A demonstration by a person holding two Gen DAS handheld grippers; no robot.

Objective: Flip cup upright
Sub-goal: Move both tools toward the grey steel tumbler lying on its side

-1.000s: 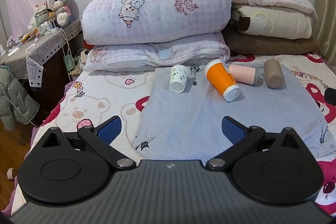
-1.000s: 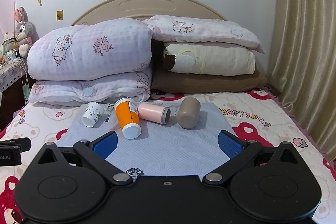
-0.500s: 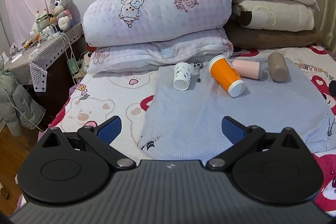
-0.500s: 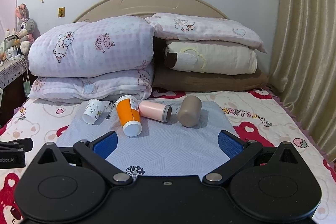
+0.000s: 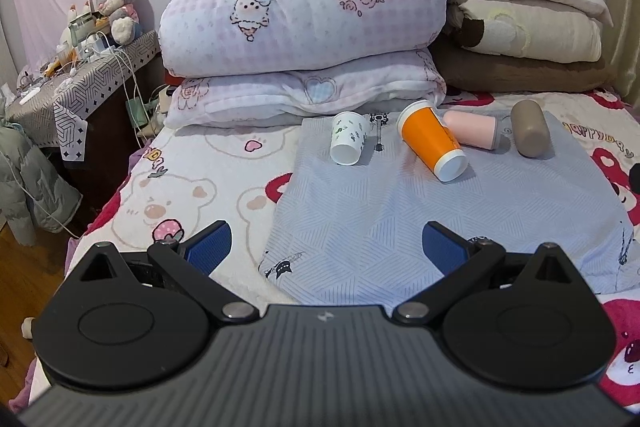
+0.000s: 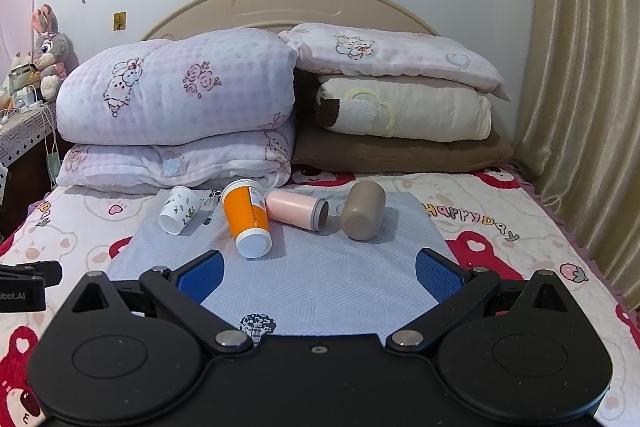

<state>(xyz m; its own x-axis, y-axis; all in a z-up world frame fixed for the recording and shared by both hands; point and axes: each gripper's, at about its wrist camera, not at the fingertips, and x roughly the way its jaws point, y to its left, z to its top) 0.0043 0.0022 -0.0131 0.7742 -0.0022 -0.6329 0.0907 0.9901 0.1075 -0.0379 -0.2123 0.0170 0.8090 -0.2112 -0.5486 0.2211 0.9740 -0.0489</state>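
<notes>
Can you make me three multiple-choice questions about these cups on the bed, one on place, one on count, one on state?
1. Where do the cups lie?
A. on the grey cloth
B. on the pillows
C. on the side table

2. How many cups are there?
A. two
B. four
C. six

3. How does the orange cup lie?
A. upright
B. on its side
C. inside another cup

Answers:
1. A, as all the cups rest on the cloth spread over the bed.
2. B, as there is a white cup, the orange one, a pink cup and a brown cup.
3. B, as it is tipped over with its white base towards the cameras; the left gripper and right gripper are both open and short of it.
</notes>
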